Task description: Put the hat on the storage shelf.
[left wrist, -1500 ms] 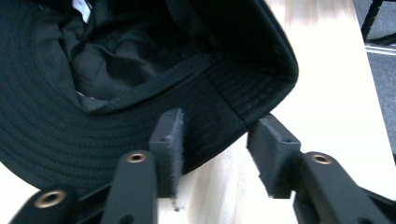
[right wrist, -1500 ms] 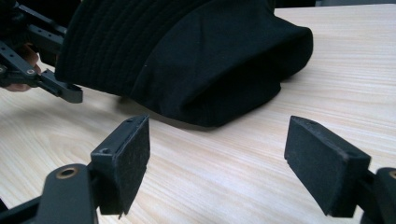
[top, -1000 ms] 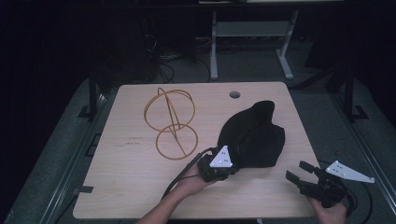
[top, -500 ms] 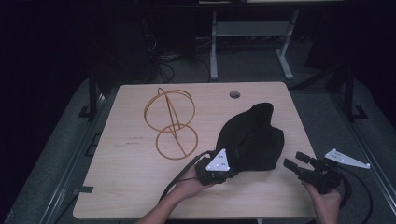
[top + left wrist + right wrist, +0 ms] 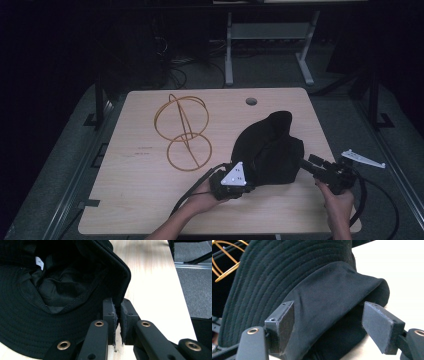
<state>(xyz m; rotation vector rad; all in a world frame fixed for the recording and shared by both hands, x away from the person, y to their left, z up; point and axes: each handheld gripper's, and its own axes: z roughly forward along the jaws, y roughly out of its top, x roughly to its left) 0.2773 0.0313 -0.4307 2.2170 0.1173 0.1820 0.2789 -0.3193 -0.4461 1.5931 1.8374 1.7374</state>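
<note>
Left tool (image 5: pixel 117 322) pinches the black hat's (image 5: pixel 272 150) brim; right tool (image 5: pixel 329 327) gapes wide around its crown, narrowing slightly.

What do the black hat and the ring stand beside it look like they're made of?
Black hat: seemingly soft matte woven cloth, probably cotton; stitched rows ring the brim and it folds limply. Ring stand: apparently thin metal wire with a shiny gold finish, though painted or plated can't be told.
</note>
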